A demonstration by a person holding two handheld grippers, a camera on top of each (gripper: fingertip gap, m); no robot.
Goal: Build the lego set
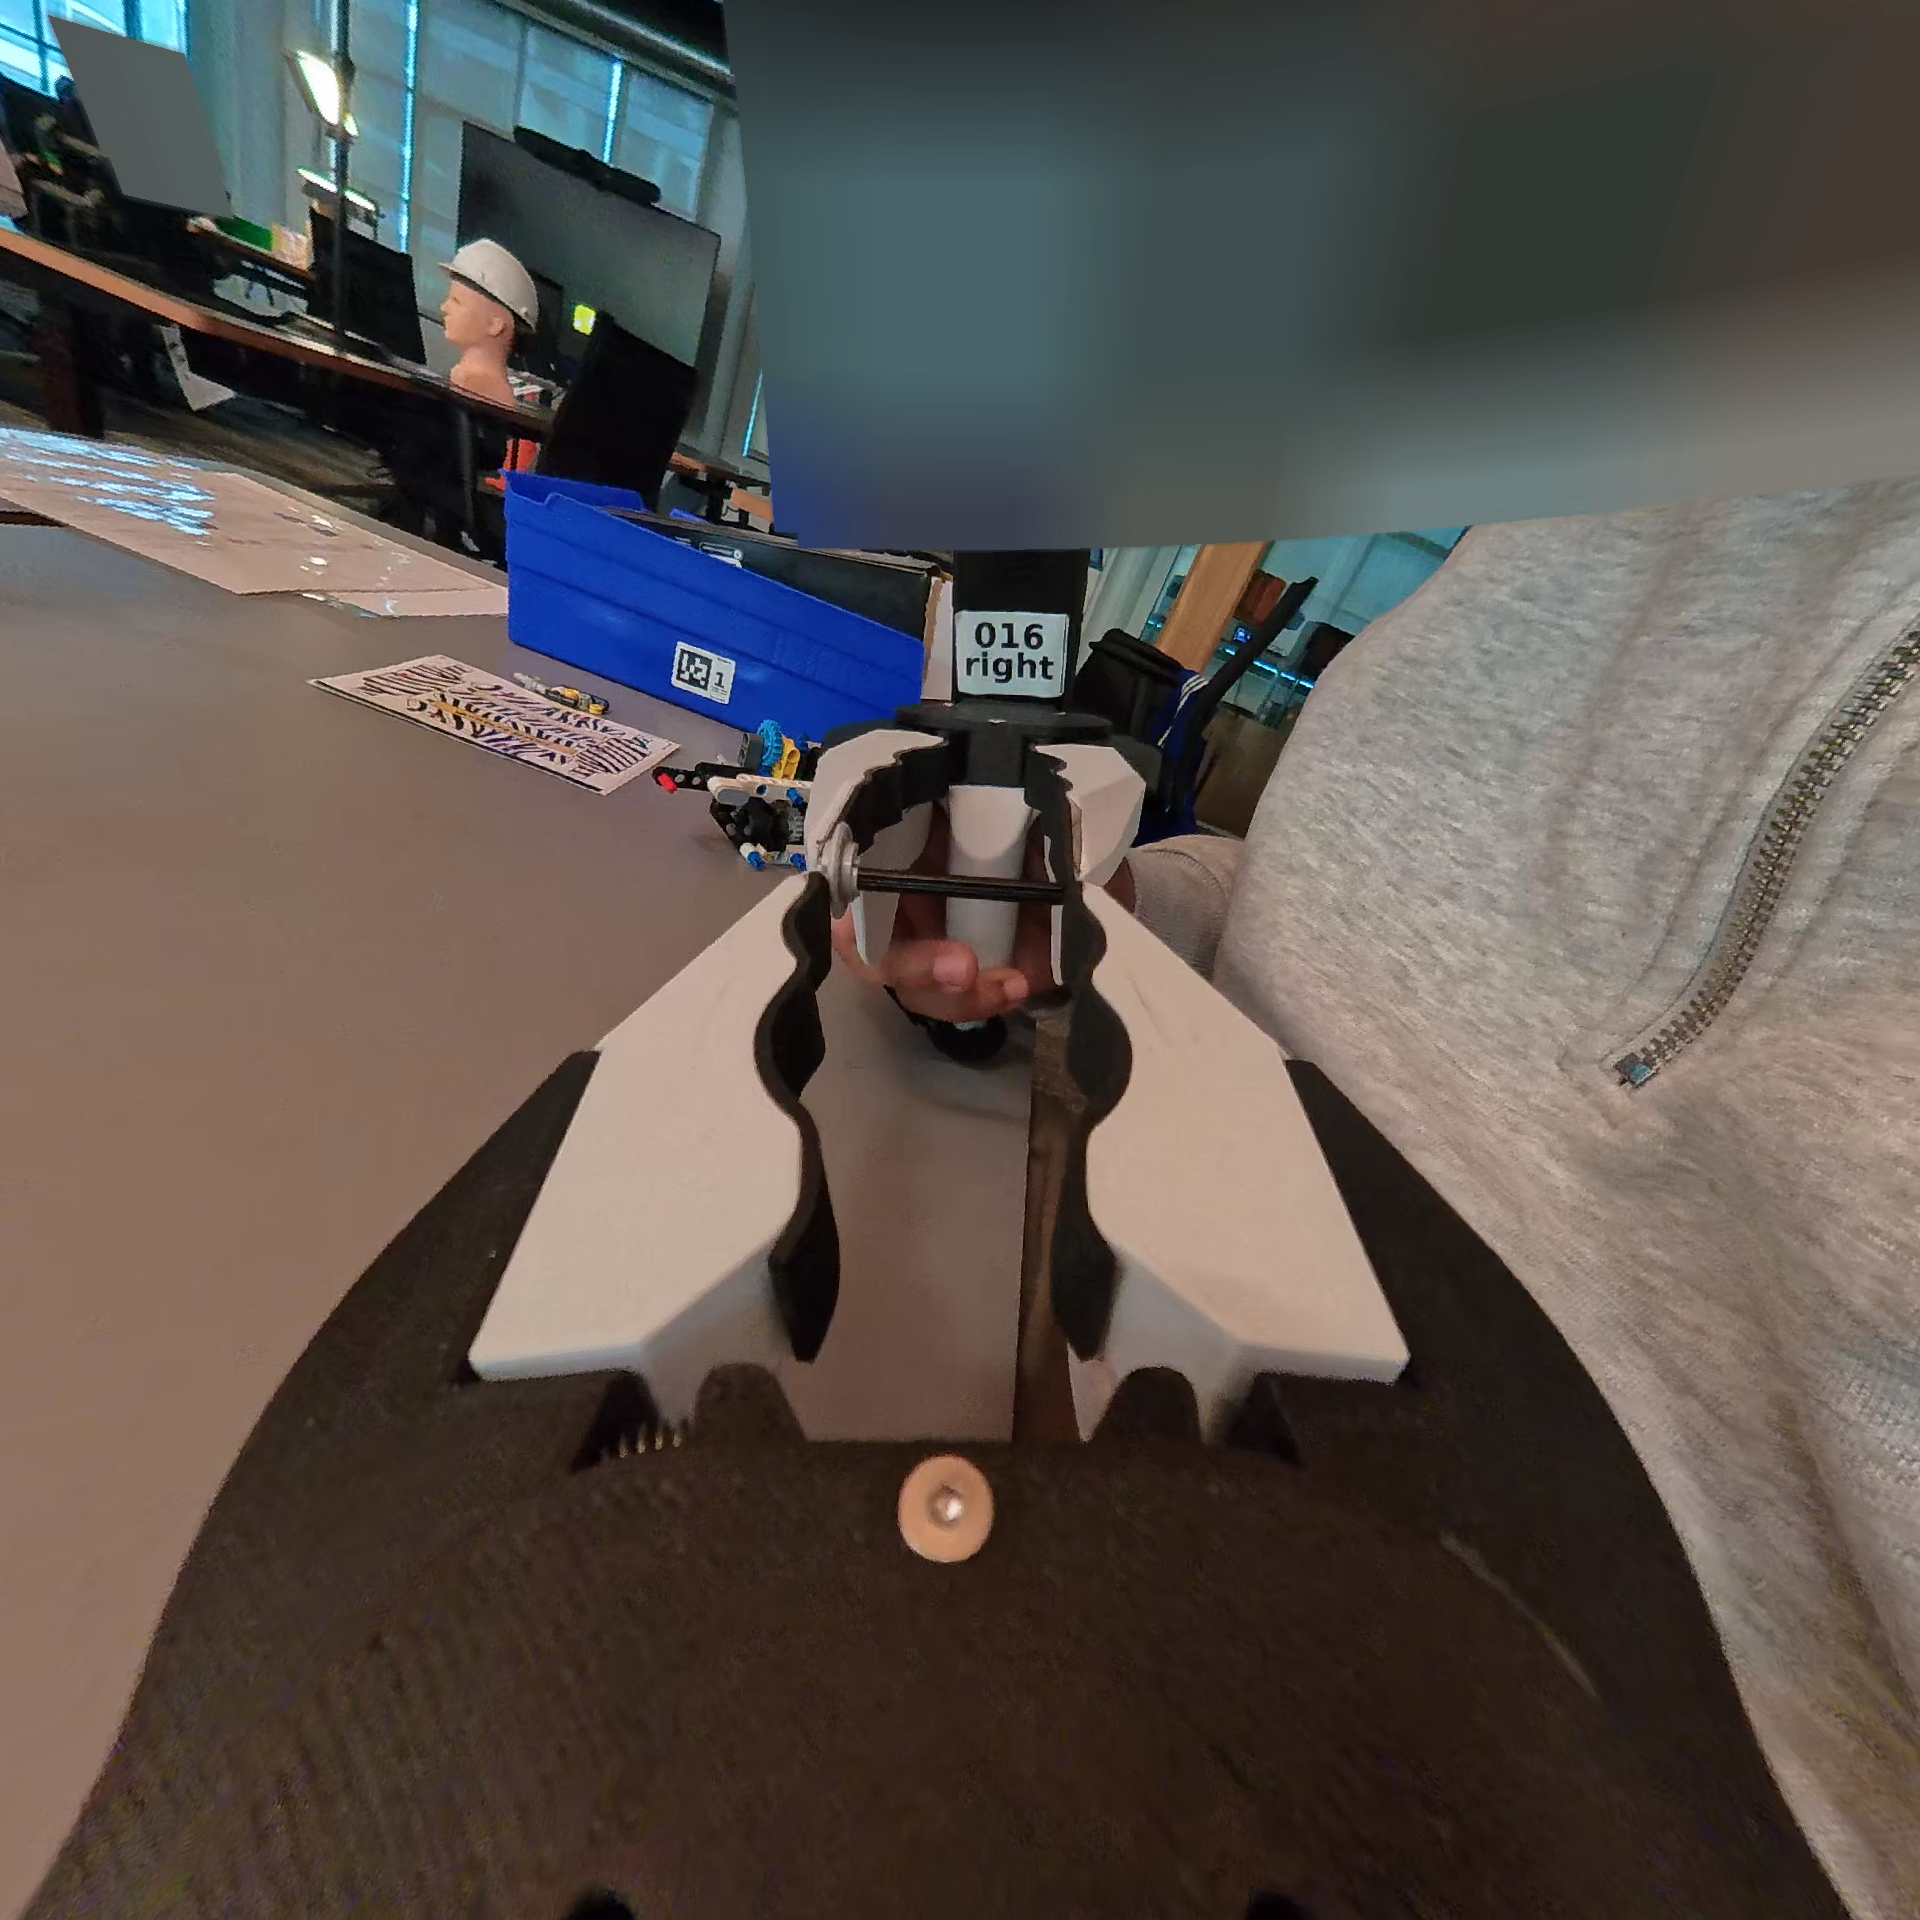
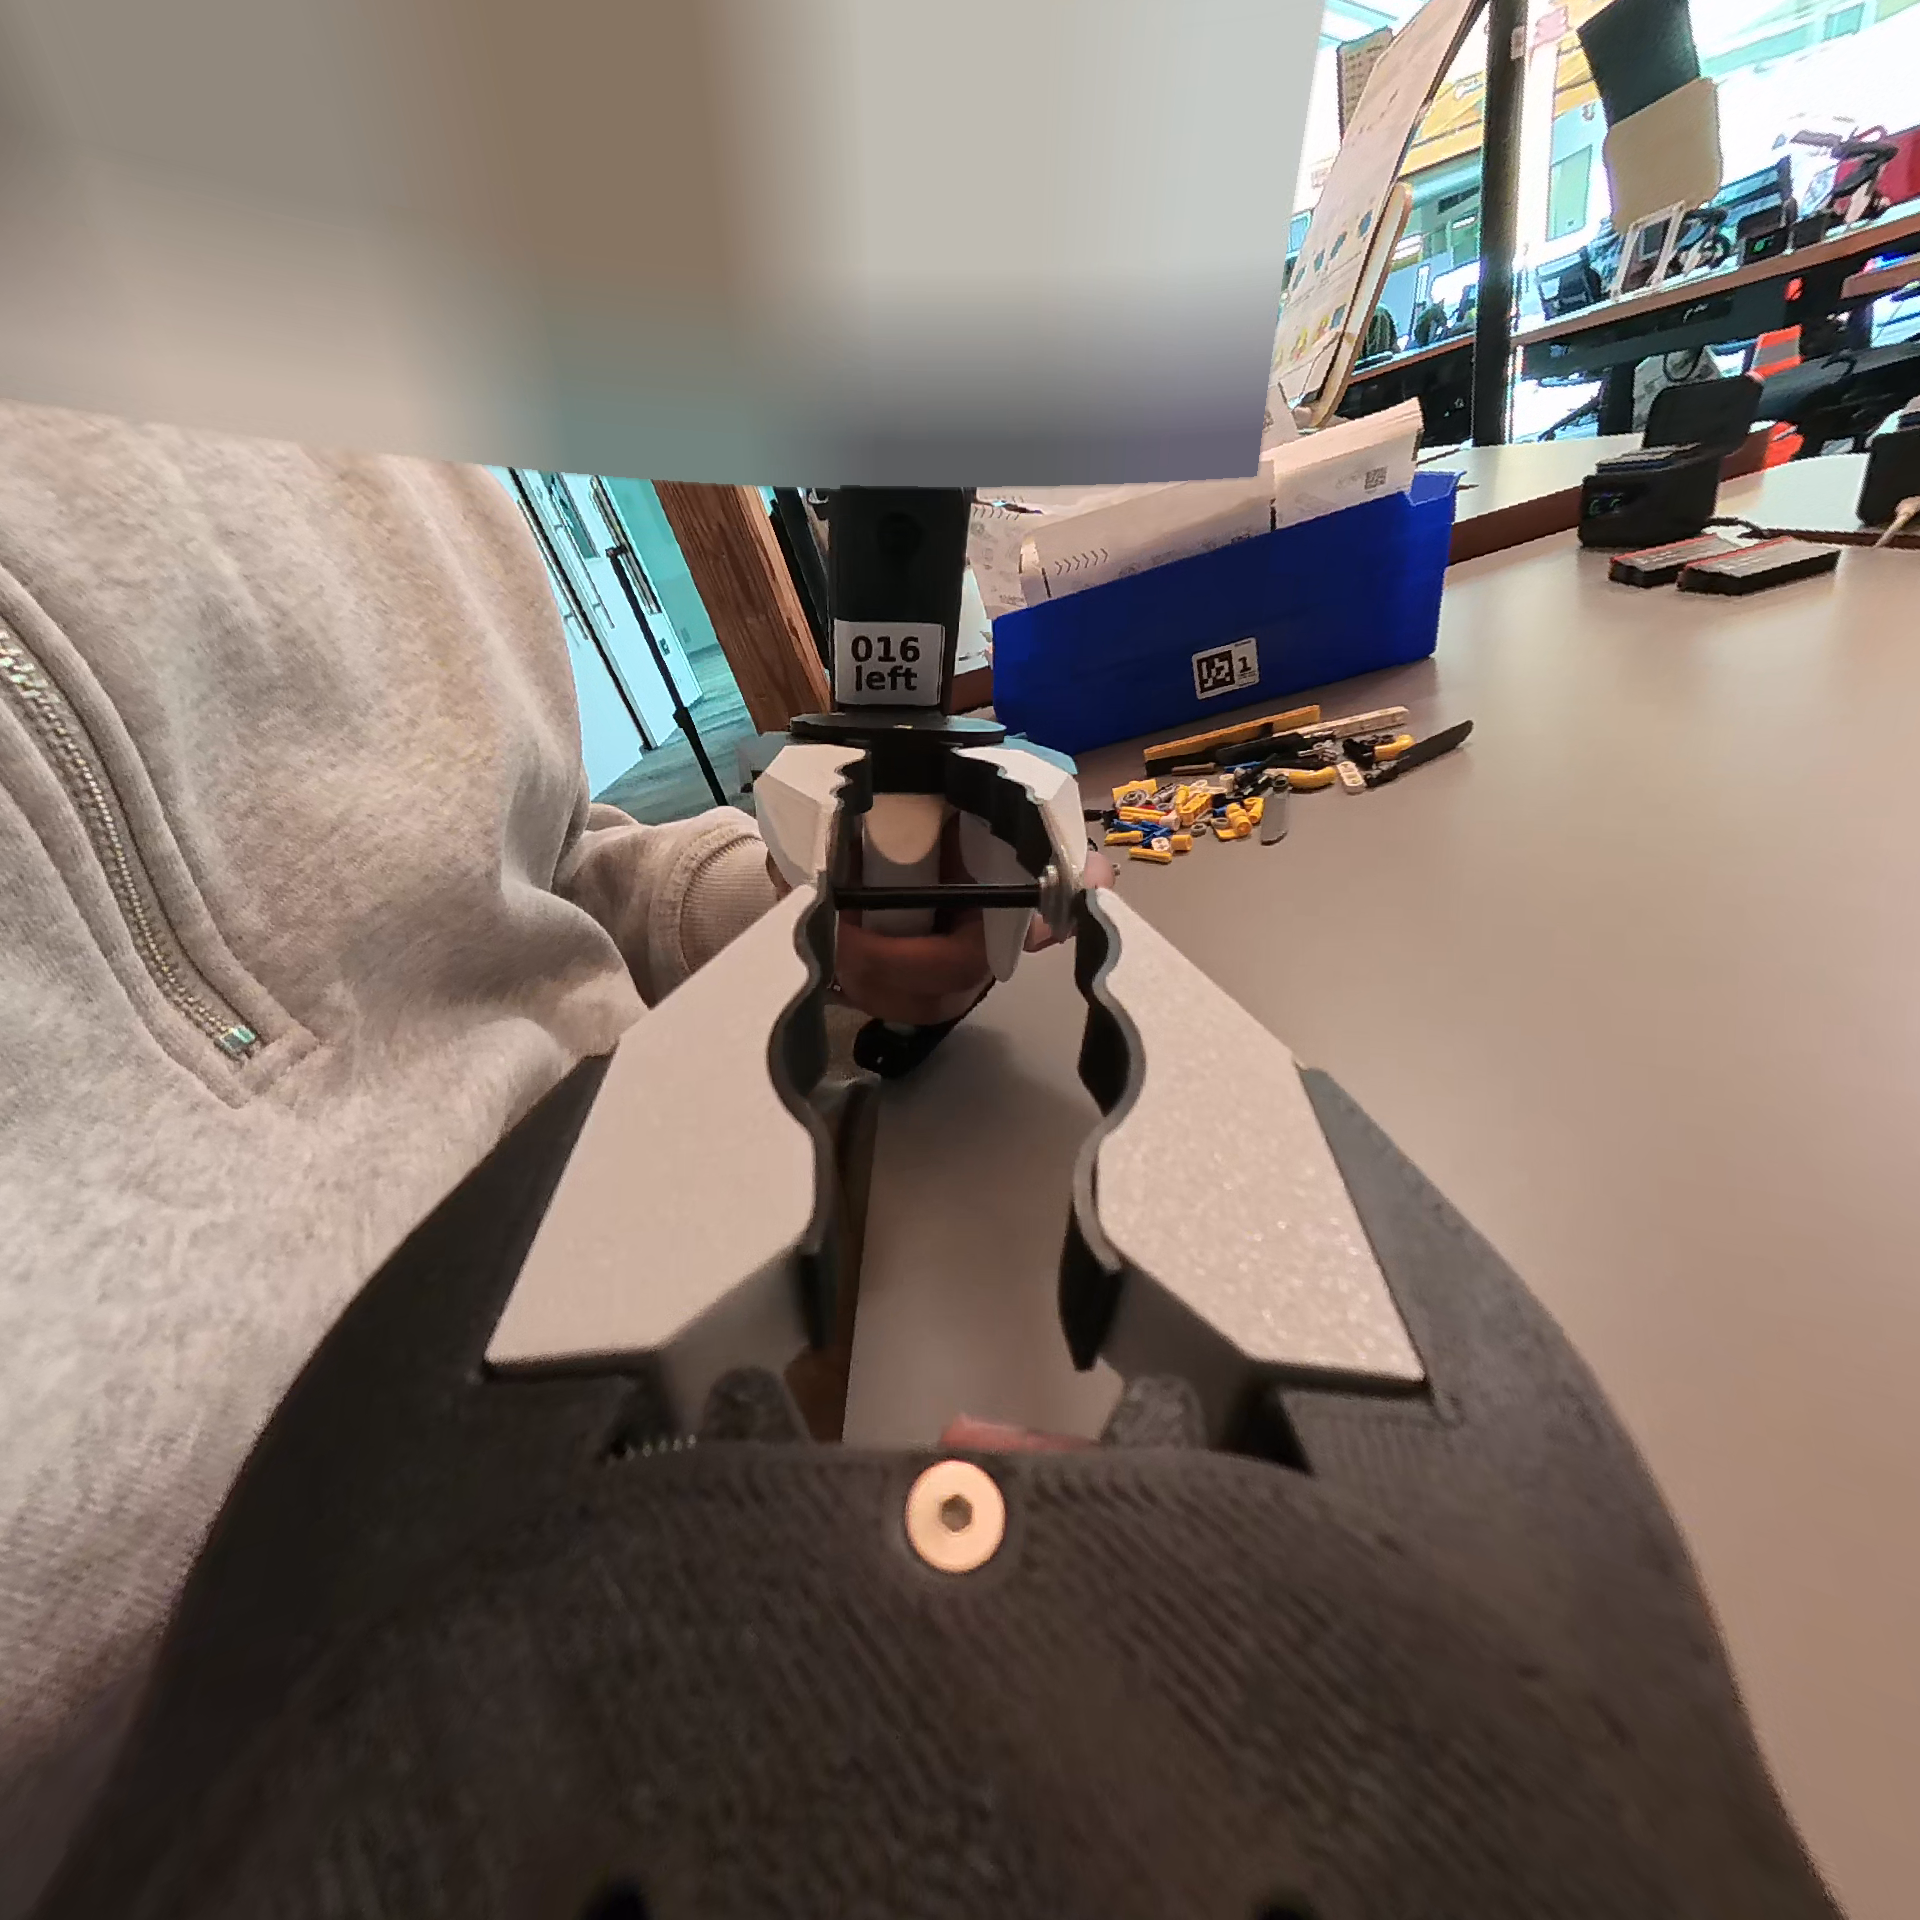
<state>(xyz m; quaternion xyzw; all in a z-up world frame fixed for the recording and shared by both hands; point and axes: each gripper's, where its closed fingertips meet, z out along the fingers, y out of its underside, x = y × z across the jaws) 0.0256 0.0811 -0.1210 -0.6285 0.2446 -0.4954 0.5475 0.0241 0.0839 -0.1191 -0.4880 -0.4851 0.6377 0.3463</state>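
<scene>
A thin black axle [image 1: 956, 885] with a grey bush [image 1: 837, 871] on one end hangs level above the grey table [image 1: 260, 987]. My left gripper [image 1: 951, 906] and my right gripper [image 2: 951, 920] face each other tip to tip. The axle spans endwise between the fingertips of both, and each pair of fingers stands an axle's length apart. The axle also shows in the right wrist view [image 2: 935, 896], with the bush [image 2: 1055, 891] at its right end. A partly built lego model [image 1: 764, 805] sits behind the grippers. Loose lego pieces [image 2: 1195, 816] lie in a pile.
A blue bin [image 1: 665, 613] stands on the table behind the model; it also shows in the right wrist view [image 2: 1195, 623]. A printed sheet [image 1: 499, 722] lies to its left. A person in a grey zipped top [image 1: 1558, 987] is close beside the grippers. Black devices [image 2: 1714, 566] lie far right.
</scene>
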